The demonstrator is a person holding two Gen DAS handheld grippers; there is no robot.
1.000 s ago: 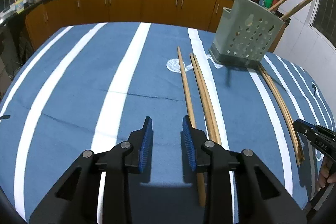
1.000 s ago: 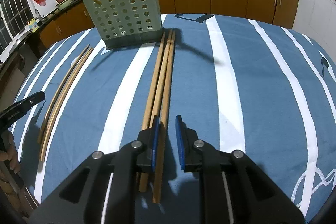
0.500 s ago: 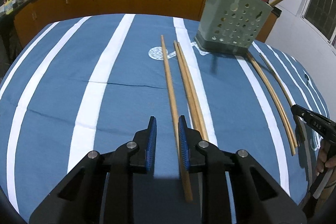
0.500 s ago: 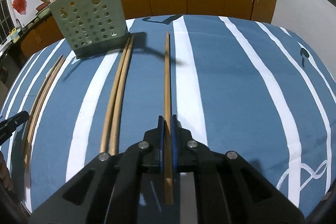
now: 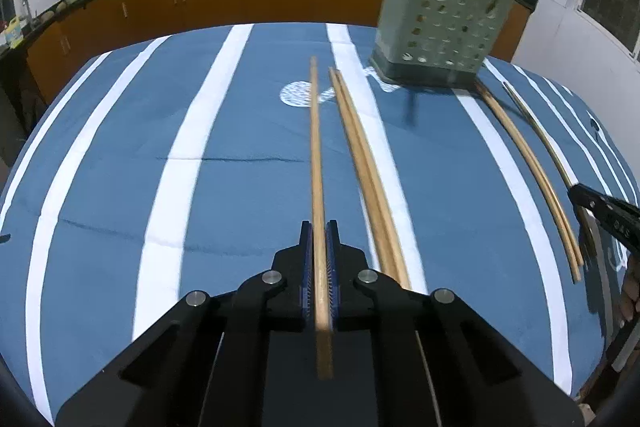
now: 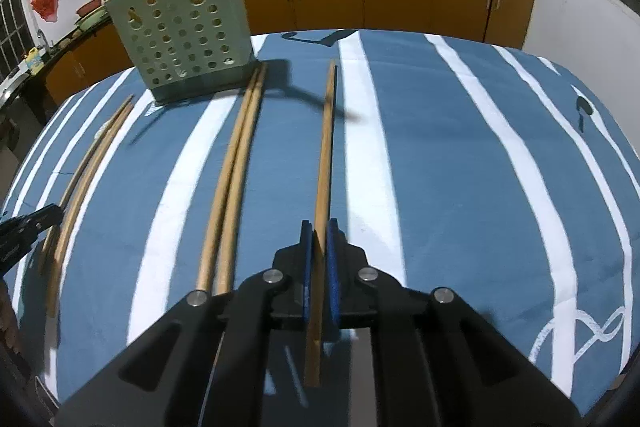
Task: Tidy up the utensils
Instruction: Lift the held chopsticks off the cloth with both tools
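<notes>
- Left tool: jaws have just closed, clamped on one chopstick near its butt end.
- Right tool: clamped on another chopstick.
- Perforated utensil holder stands at counter's far edge; lift level, tip-first into it.

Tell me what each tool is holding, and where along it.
Left tool and right tool each clamp one wooden chopstick near its near end.

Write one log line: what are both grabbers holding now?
left gripper: shut on chopstick | right gripper: shut on chopstick | holder: on table
</notes>
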